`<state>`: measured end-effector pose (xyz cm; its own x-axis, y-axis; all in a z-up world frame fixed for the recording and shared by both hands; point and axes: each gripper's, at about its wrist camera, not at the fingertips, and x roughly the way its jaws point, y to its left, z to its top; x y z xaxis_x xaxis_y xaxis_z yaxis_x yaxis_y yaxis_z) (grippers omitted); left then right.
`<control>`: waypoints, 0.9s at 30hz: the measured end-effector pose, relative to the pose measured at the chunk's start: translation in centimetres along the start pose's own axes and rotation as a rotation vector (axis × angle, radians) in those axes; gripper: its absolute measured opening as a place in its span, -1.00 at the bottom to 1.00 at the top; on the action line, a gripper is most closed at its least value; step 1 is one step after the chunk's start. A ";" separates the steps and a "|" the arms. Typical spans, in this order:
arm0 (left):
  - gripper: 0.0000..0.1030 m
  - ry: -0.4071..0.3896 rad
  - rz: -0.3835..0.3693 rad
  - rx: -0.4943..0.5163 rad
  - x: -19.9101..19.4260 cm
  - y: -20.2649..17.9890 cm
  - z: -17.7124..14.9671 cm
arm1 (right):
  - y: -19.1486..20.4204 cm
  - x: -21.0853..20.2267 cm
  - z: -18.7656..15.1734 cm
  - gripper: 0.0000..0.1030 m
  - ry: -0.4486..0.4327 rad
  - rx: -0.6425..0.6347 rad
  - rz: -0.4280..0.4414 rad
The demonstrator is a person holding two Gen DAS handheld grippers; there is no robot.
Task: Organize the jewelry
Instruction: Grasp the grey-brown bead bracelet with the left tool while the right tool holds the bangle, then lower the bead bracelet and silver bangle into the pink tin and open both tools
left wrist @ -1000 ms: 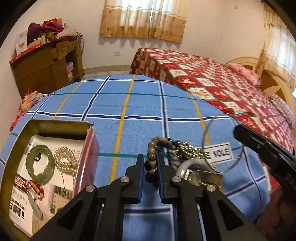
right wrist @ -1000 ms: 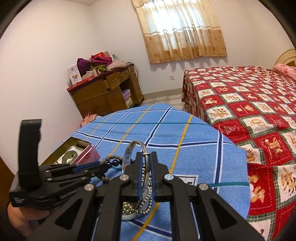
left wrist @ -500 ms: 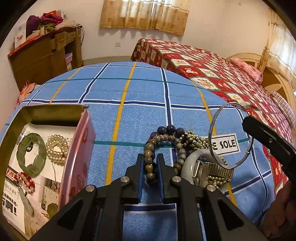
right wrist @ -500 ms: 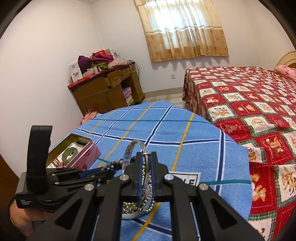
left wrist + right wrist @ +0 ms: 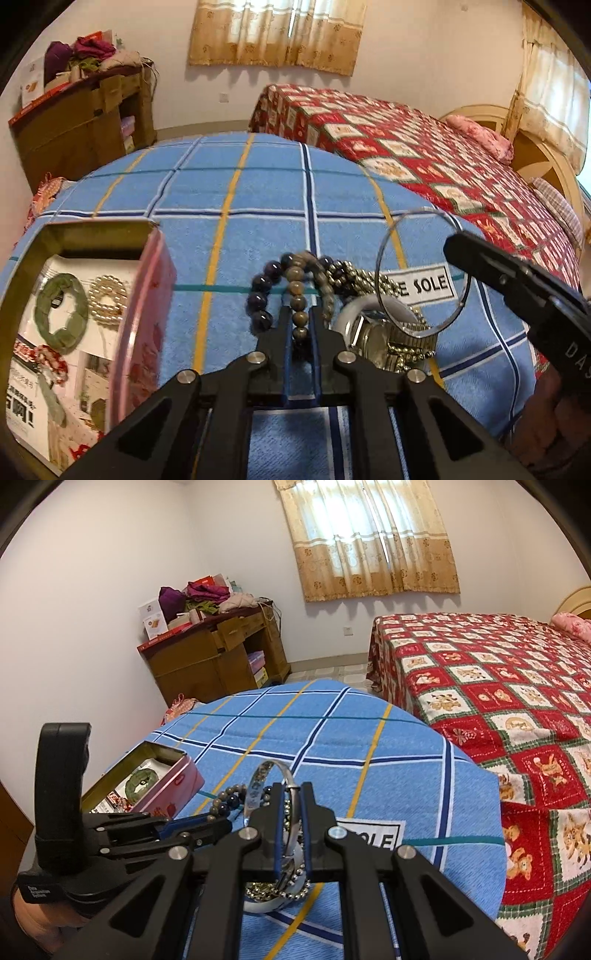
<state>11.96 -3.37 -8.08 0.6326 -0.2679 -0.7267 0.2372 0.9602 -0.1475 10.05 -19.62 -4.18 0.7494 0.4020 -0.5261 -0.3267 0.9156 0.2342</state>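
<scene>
While the pink tin (image 5: 142,317) left of the L gripper (image 5: 298,326) holds a green bangle (image 5: 61,314) & pearl bracelet (image 5: 109,301), L fingers pinch a brown bead bracelet (image 5: 297,295). R gripper (image 5: 291,808) is clamped on a silver bangle (image 5: 258,782).

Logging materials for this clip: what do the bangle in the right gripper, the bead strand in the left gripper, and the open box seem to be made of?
Bangle: polished silver-coloured metal, thin and mirror-bright, probably silver or steel. Bead strand: glossy brown-grey round beads, likely stone or lacquered wood; unclear which. Box: looks like tin, pink printed outside, dull gold sheen inside.
</scene>
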 end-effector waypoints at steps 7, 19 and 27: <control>-0.87 -0.043 -0.003 0.004 -1.5 0.0 0.6 | 0.4 -0.5 0.2 -0.79 -0.009 -0.007 0.008; -0.87 -0.192 0.085 0.001 -8.6 1.8 2.0 | 3.8 -0.5 1.5 -0.79 0.002 -0.068 0.097; -0.87 -0.208 0.176 -0.058 -9.8 5.7 1.8 | 6.8 0.7 2.3 -0.79 0.029 -0.115 0.167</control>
<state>8.41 4.61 -0.59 0.7996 -0.1010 -0.5920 0.0713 0.9948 -0.0734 9.69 -13.10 -1.07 0.6630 0.5467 -0.5115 -0.5099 0.8300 0.2262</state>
